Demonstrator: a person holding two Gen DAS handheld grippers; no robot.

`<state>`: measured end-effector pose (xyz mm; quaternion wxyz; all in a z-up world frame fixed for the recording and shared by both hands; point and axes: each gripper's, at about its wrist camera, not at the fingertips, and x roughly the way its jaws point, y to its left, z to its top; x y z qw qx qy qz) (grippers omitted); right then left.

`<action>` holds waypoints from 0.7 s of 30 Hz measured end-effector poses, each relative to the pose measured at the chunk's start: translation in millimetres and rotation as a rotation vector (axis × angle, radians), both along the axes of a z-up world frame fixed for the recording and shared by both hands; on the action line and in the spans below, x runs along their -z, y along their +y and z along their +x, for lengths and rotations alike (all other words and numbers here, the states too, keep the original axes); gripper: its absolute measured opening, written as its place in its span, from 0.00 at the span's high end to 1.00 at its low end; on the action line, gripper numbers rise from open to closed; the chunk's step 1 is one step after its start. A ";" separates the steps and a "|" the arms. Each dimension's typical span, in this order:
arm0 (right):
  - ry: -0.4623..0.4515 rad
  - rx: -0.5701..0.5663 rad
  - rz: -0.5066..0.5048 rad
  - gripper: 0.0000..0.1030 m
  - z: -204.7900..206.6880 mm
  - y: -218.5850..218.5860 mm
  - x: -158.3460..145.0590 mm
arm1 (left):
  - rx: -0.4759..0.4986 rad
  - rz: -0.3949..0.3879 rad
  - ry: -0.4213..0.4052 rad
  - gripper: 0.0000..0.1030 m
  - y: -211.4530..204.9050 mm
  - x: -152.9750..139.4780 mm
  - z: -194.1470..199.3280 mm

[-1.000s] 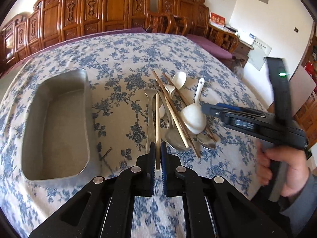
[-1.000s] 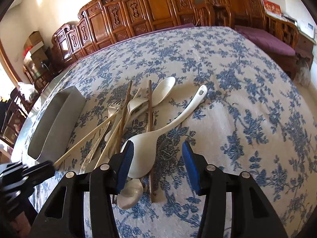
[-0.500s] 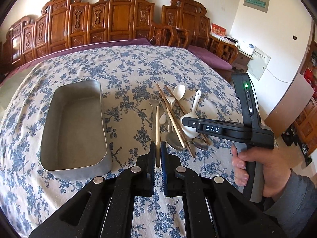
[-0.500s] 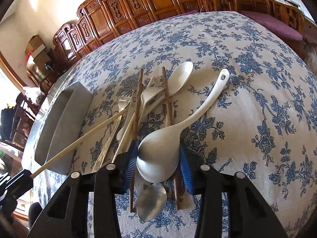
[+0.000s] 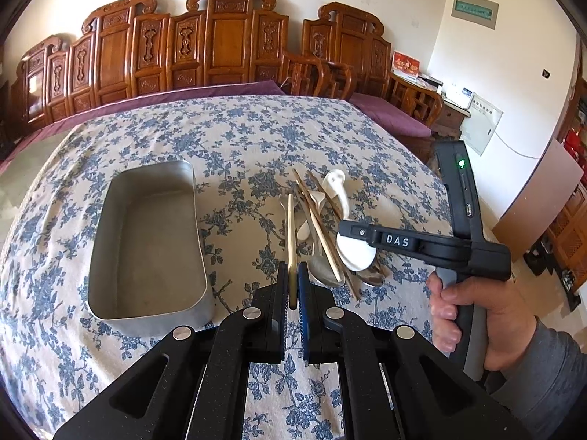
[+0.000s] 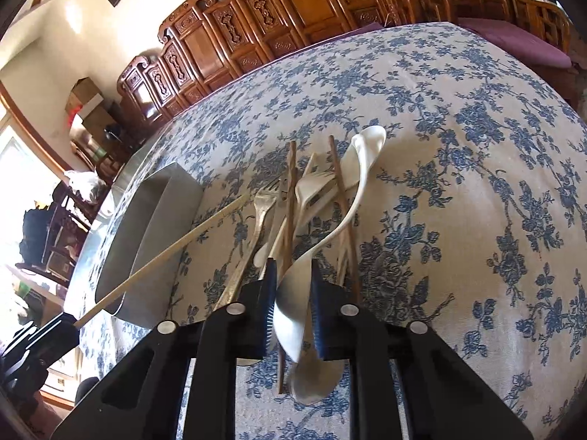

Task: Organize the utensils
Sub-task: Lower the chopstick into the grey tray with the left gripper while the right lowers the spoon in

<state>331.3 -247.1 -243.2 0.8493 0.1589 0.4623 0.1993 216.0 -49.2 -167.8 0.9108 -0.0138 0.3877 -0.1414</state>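
My left gripper (image 5: 292, 275) is shut on a pale chopstick (image 5: 291, 234), held above the cloth; the chopstick also shows in the right wrist view (image 6: 172, 249). My right gripper (image 6: 293, 275) is shut on the bowl of a large white ladle-like spoon (image 6: 352, 212), tilted and lifted off the pile; the spoon also shows in the left wrist view (image 5: 354, 253). The pile of utensils (image 6: 293, 198) holds brown chopsticks, a metal fork, metal spoons and white spoons. A grey metal tray (image 5: 146, 289) lies left of the pile.
The table wears a blue-flowered cloth (image 5: 238, 139). Carved wooden chairs (image 5: 227, 40) line the far side. The person's right hand (image 5: 473, 311) holds the right gripper at the table's right edge.
My right gripper closed on the white spoon's bowl and tilted it up off the pile. My left gripper rose and drew back with the chopstick.
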 end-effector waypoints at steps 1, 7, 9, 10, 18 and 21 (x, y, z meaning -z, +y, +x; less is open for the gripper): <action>0.000 -0.001 0.004 0.90 -0.3 0.5 -1.1 | -0.001 0.000 -0.004 0.96 -0.5 -2.2 -0.4; -0.021 -0.007 0.027 0.91 -4.8 1.0 -10.4 | -0.020 -0.006 -0.037 0.96 8.6 -14.9 -4.5; -0.035 -0.006 0.038 0.91 -7.2 -0.1 -15.4 | -0.030 -0.006 -0.053 0.96 12.2 -20.6 -5.8; -0.043 -0.005 0.044 0.91 -8.6 -1.0 -18.0 | -0.035 -0.005 -0.062 0.96 14.8 -23.6 -6.6; -0.106 -0.028 0.056 0.91 -18.5 3.4 -36.1 | -0.108 0.017 -0.118 0.96 43.5 -40.3 -9.5; -0.130 -0.048 0.047 0.91 -21.4 11.2 -40.1 | -0.143 0.033 -0.120 0.96 57.0 -39.7 -5.4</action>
